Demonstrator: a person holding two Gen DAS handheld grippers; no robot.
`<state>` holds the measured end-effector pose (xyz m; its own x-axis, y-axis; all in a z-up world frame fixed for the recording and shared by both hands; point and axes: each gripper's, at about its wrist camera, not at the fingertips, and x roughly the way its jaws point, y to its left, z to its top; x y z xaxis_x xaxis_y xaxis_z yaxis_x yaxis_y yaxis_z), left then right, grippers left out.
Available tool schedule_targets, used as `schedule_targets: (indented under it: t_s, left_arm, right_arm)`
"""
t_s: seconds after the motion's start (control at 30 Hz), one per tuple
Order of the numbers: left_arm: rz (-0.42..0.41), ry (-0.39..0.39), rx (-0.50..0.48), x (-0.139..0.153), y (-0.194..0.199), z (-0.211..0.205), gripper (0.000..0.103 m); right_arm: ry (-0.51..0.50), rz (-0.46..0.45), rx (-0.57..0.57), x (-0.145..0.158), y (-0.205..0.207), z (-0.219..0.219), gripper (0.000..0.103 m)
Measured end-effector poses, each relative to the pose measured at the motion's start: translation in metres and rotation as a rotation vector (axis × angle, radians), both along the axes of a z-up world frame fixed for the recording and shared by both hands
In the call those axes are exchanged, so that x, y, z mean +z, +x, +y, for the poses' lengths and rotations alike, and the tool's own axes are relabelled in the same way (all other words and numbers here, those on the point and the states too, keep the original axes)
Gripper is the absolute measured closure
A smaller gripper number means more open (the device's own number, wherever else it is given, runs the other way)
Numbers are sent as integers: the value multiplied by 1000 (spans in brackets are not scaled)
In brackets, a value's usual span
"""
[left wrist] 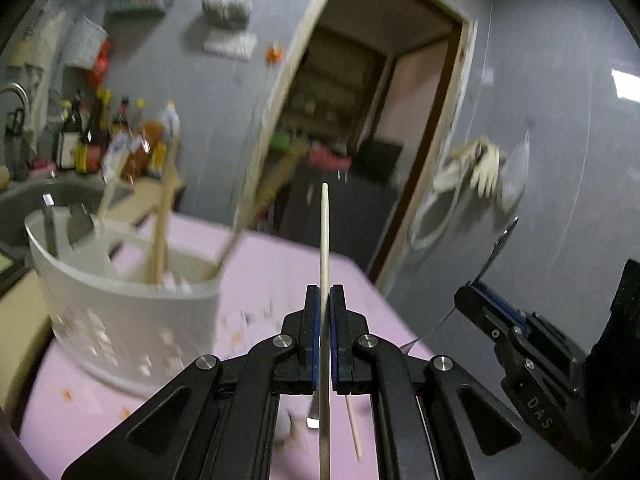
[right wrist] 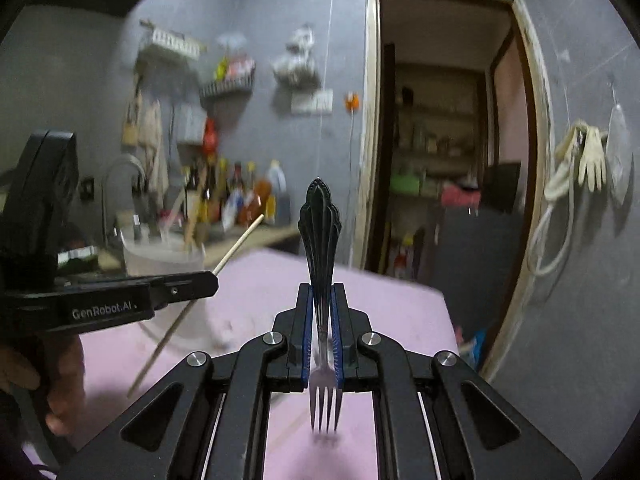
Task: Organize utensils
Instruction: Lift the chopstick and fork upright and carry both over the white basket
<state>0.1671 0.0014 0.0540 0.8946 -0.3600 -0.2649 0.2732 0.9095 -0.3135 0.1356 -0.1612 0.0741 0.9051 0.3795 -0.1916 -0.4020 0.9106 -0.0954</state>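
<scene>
Two black two-finger grippers are in view, the left gripper (left wrist: 325, 294) and the right gripper (right wrist: 321, 292). There is one dark metal fork (right wrist: 320, 240), one white perforated plastic holder (left wrist: 132, 320) at the left, and two thin wooden chopsticks: one held (left wrist: 324, 232), one lying (left wrist: 353, 428) on the pink table (left wrist: 272, 272).

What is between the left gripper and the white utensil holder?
Only bare pink tablecloth, seen in the left wrist view. The left gripper holds a chopstick; the white utensil holder stands apart.
</scene>
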Motion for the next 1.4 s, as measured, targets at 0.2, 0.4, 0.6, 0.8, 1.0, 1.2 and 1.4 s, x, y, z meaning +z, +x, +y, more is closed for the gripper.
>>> schedule_targets:
  t_s: [0.2, 0.4, 0.6, 0.8, 1.0, 1.2, 1.4]
  left_arm:
    - [-141, -21, 76, 33, -8, 34, 101]
    - [-248, -2, 129, 66, -2, 69, 101]
    - [-304, 8, 142, 82, 3, 106, 101]
    - [-302, -52, 181, 83, 16, 151, 101]
    - [-267, -143, 269, 76, 37, 194, 101]
    - [-225, -158, 330, 58, 57, 211, 101]
    - [-186, -147, 374, 36, 66, 209, 101]
  right_arm:
    - [37, -103, 49, 35, 6, 22, 97]
    - [54, -180, 99, 60, 4, 43, 97]
    - [86, -220, 149, 72, 8, 66, 97]
    - [188, -186, 237, 84, 30, 88, 97]
    - [271, -129, 300, 89, 57, 111, 97]
    - [253, -98, 294, 70, 71, 127, 97]
    - [205, -52, 316, 49, 82, 143, 97]
